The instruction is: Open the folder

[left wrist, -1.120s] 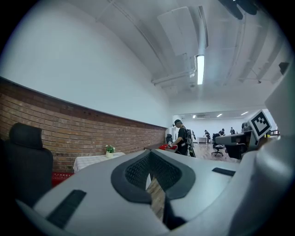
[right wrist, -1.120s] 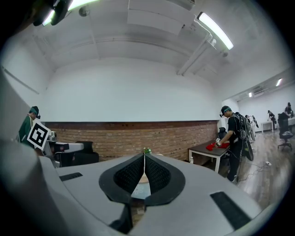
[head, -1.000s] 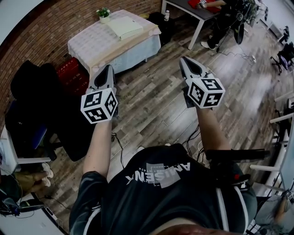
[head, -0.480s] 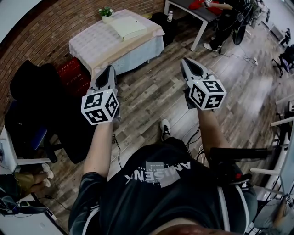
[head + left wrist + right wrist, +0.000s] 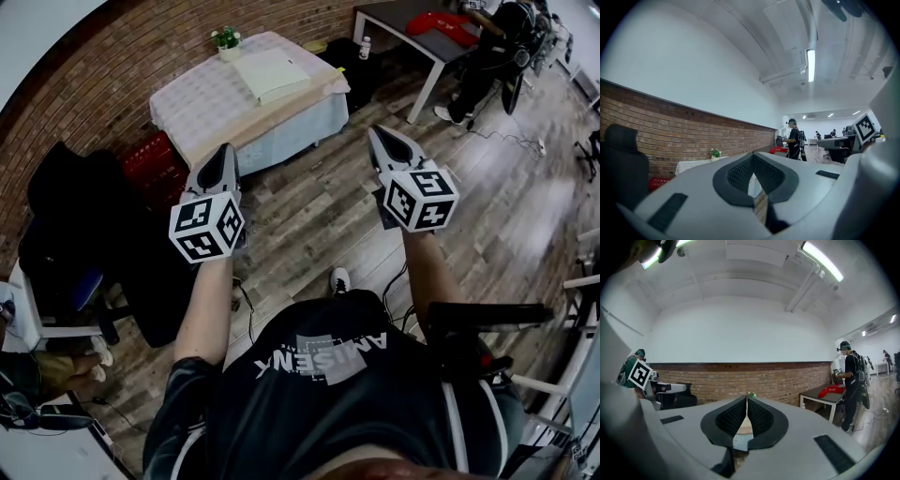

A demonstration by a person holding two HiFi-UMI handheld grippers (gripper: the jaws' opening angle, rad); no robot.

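A pale, flat folder (image 5: 272,73) lies shut on a low table (image 5: 202,98) covered with a light cloth, by the brick wall, beside a small potted plant (image 5: 226,39). My left gripper (image 5: 225,150) and right gripper (image 5: 379,132) are held out level over the wooden floor, well short of the table. Both are shut with nothing between the jaws. In the left gripper view the left gripper (image 5: 752,154) has its tips together, with the table (image 5: 693,165) and plant (image 5: 715,153) far ahead. The right gripper (image 5: 746,398) likewise shows closed tips.
A red crate (image 5: 150,159) sits on the floor left of the table, and a black chair (image 5: 84,225) stands nearer at the left. A white-legged desk (image 5: 427,37) with a red item is at the back right, with a person (image 5: 511,37) beside it. Cables lie on the floor.
The person has stepped toward the table, carrying both grippers forward with the jaws still shut. The table and folder sit further right in the head view.
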